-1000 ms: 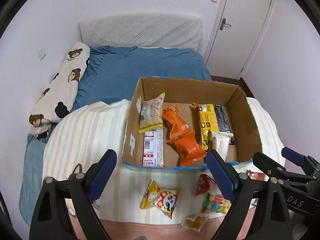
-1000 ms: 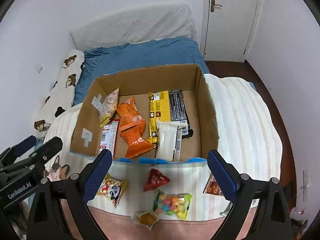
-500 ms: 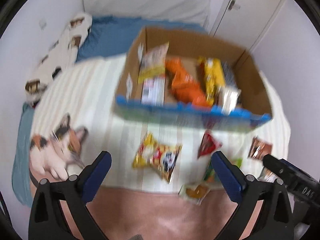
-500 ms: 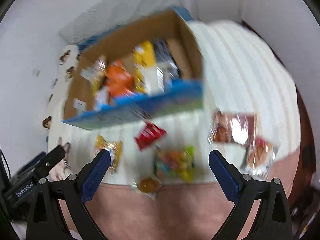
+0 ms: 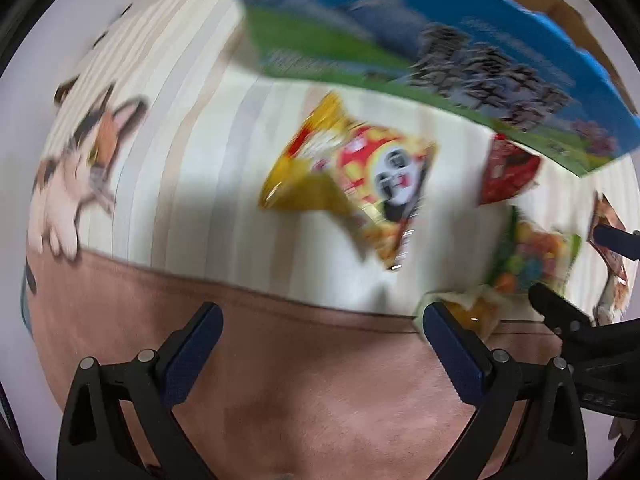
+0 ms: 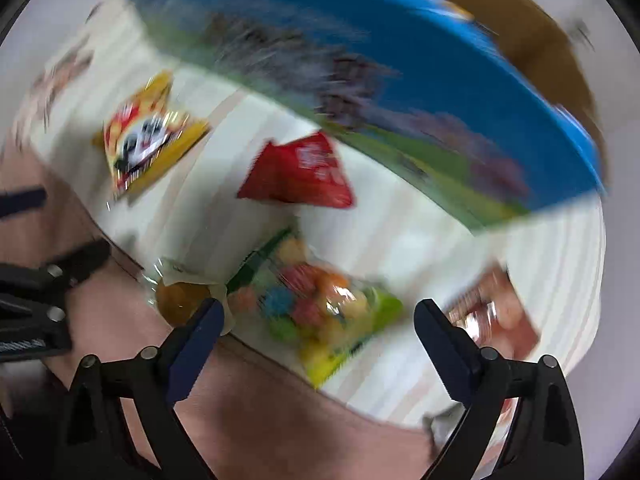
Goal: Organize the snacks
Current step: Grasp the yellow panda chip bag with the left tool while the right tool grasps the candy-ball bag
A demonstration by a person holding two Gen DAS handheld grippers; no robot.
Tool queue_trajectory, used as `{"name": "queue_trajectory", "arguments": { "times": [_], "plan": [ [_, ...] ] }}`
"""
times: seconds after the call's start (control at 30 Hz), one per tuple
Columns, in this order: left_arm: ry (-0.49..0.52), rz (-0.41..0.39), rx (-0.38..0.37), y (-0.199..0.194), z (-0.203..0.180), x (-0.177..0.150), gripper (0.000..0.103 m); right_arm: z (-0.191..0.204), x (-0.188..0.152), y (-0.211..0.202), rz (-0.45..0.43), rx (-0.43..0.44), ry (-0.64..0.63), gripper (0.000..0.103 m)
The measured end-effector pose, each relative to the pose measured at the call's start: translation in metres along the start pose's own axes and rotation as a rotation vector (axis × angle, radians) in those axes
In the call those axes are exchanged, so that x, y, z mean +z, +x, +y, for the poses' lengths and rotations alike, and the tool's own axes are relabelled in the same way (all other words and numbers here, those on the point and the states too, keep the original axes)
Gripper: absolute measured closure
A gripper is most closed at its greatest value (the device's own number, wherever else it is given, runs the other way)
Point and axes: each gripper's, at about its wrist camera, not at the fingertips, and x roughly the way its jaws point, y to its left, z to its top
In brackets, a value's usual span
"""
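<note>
Both views are blurred by motion. Loose snack packets lie on the striped blanket in front of the cardboard box (image 5: 440,36), whose printed blue and green front fills the top of both views (image 6: 400,80). My left gripper (image 5: 320,332) is open and empty, just short of the yellow panda packet (image 5: 352,184). My right gripper (image 6: 316,328) is open and empty, its fingers on either side of the colourful candy bag (image 6: 316,304). A red packet (image 6: 304,172) lies between bag and box, also seen in the left view (image 5: 508,172). A small orange packet (image 6: 180,300) lies left of the candy bag.
A brown packet (image 6: 496,308) lies to the right of the candy bag. The blanket has a cat print (image 5: 80,160) at the left and a pink band (image 5: 280,360) along its near edge. The right gripper's arm shows in the left view (image 5: 580,328).
Both grippers have dropped down and forward from above the box towards the loose packets on the blanket. The box interior has left view. Both grippers stay open.
</note>
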Motion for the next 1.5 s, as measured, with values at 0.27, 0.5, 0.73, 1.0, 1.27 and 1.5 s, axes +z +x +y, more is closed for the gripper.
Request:
{"name": "queue_trajectory", "arguments": {
  "times": [0.27, 0.5, 0.73, 1.0, 1.27, 1.5],
  "plan": [
    [-0.281, 0.002, -0.132, -0.012, 0.035, 0.025, 0.000, -0.010, 0.009, 0.033, 0.068, 0.090, 0.137, 0.029],
    [-0.177, 0.013, -0.023, 0.008, 0.003, 0.063, 0.000, -0.031, -0.011, 0.034, 0.049, 0.162, 0.366, 0.029],
    [-0.198, 0.076, 0.031, 0.012, 0.048, 0.046, 0.000, -0.056, -0.017, 0.030, 0.063, 0.201, 0.387, 0.028],
    [-0.215, 0.040, -0.089, -0.017, 0.052, 0.055, 0.000, -0.083, -0.013, 0.031, 0.071, 0.308, 0.441, 0.025],
    [-0.002, 0.104, 0.001, 0.023, -0.011, 0.094, 0.046, -0.086, -0.037, 0.029, 0.012, 0.233, 0.519, 0.039],
    [0.093, 0.062, 0.037, 0.015, -0.014, 0.058, 0.049, -0.121, -0.097, 0.037, -0.014, 0.500, 0.966, 0.040]
  ]
}}
